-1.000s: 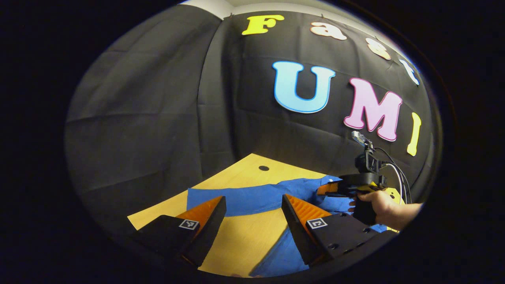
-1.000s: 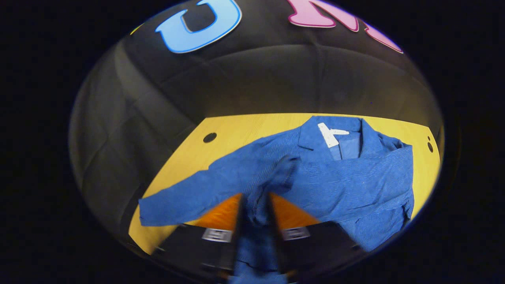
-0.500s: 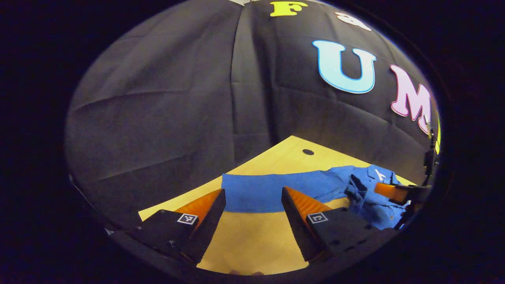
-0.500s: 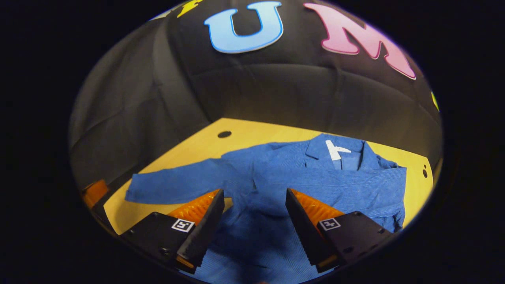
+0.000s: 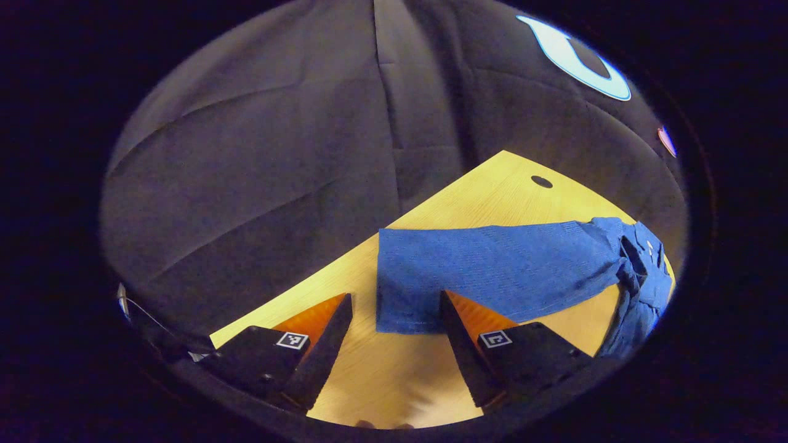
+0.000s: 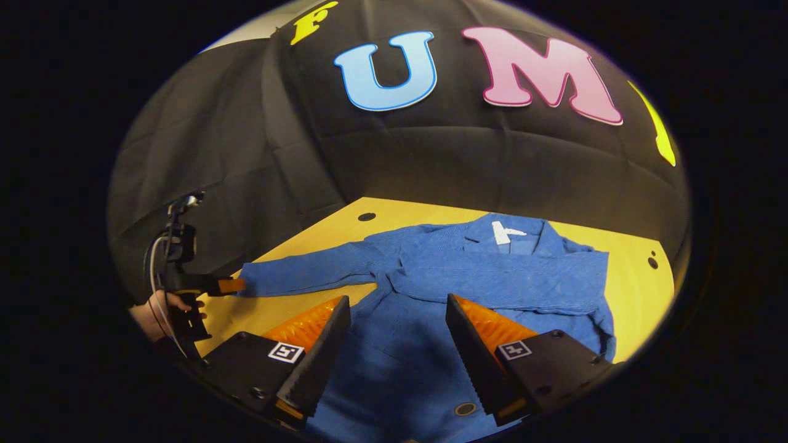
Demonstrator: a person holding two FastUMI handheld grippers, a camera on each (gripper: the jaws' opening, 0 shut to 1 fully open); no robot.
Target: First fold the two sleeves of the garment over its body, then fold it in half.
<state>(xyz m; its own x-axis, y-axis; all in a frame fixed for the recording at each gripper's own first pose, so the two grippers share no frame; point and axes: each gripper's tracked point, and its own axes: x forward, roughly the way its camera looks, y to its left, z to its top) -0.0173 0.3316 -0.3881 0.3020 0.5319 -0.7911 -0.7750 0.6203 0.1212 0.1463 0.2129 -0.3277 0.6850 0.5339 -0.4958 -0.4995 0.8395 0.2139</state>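
Note:
A blue buttoned garment lies flat on the wooden table, collar toward the wall. One sleeve is folded across its chest. The other sleeve stretches out to the left. In the left gripper view that outstretched sleeve ends in a cuff just ahead of my left gripper, which is open and empty, close over the table. My right gripper is open above the garment's lower front, holding nothing. In the right gripper view the left gripper, held by a hand, sits at the sleeve's cuff.
Black cloth walls close off the table at the back and left. The table has small round holes near its far corners. Bare wood lies between the left gripper and the cuff and along the table's left side.
My right gripper let go of the folded sleeve, opened and drew back. My left gripper swung left and came down to the outstretched sleeve's cuff.

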